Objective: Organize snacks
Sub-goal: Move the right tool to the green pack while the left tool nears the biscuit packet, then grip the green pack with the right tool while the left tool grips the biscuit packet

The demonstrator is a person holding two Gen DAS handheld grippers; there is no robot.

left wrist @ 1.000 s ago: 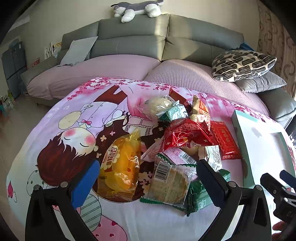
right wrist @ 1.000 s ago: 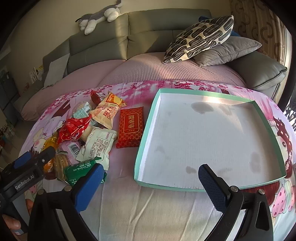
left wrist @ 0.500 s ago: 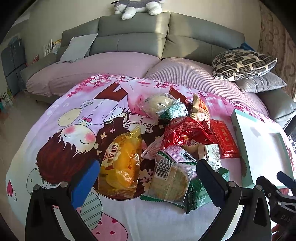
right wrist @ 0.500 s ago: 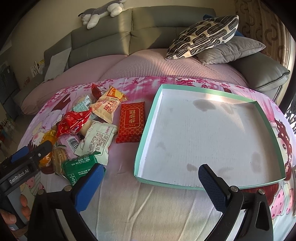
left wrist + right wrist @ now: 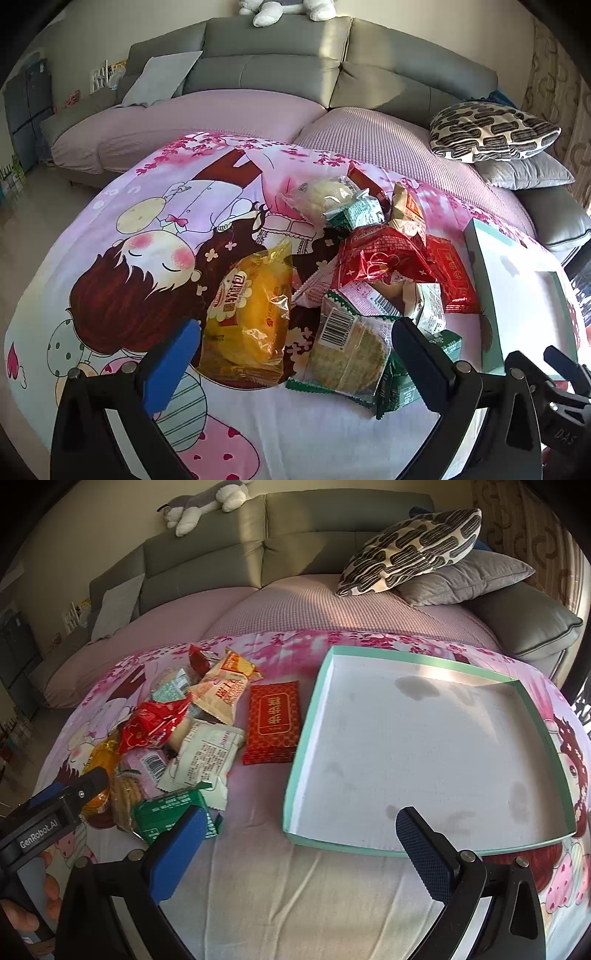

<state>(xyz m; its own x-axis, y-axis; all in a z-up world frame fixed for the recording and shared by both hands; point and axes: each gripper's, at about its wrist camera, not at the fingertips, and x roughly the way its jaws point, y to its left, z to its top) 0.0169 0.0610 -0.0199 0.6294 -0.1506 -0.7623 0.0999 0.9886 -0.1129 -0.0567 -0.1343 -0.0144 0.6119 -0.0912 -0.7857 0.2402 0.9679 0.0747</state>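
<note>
Tray [image 5: 424, 746]: lying empty on the table, nothing sorted yet.
Snack pile [image 5: 362, 280]: sitting left of tray, seemingly all still waiting.
Left gripper [image 5: 295, 363]: hovering wide over pile.
Right gripper [image 5: 301, 843]: gaping, empty.

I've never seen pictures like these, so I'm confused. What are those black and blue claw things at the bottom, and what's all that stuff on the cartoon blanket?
Those are two grabbing tools that a person holds, one in each hand. Each has a camera looking out between its two fingers, so there is one picture per tool. The left claw is open above a pile of snacks, near the yellow bread bag and the round cracker pack. The right claw is open too, near the front edge of an empty green-edged box, with a red packet beside it. Nothing is held yet. Everything lies on the cartoon blanket.
</note>
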